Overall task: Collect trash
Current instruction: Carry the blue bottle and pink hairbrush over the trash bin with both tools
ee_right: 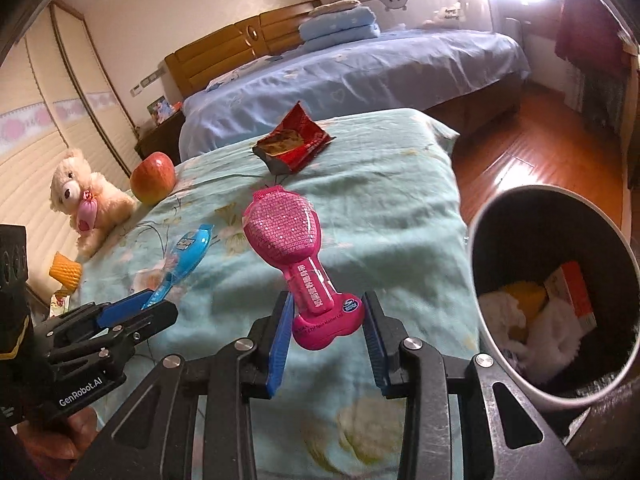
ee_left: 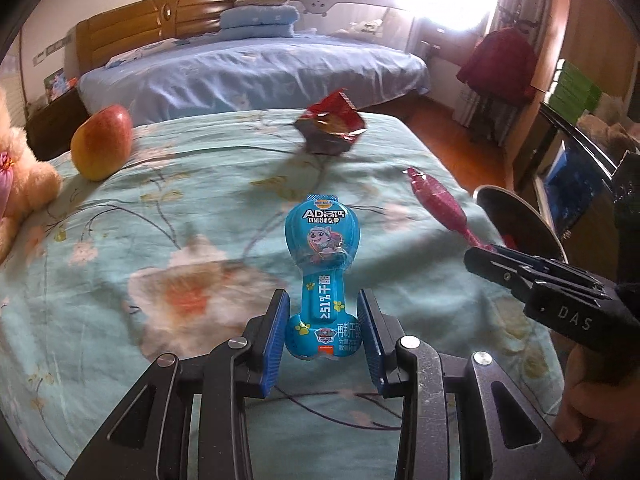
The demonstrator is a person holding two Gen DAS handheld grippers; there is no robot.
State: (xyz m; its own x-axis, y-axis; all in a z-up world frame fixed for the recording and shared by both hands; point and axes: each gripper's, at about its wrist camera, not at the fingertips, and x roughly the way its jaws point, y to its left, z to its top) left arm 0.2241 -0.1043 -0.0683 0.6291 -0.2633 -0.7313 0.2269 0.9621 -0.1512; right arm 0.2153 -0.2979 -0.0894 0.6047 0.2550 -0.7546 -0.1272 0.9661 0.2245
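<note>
Blue wrapper centre frame, stem between left gripper pads; pink wrapper likewise in right gripper. Both look lightly pinched, contact uncertain. Best carried level toward bin at right, released over opening.

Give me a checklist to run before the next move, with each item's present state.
1. Left gripper holds the blue wrapper: ok, its base sits between the fingers.
2. Right gripper holds the pink wrapper: ok, held the same way by its base.
3. Wrappers lifted off the bedspread: ok, both appear raised, with shadows beneath.
4. Trash bin open with room: ok, it is only partly filled and stands just right of the right gripper.
5. All trash picked up: not ok, the red snack bag lies on the bedspread.
6. Apple and teddy bear out of the way: ok, both are far left.
</note>
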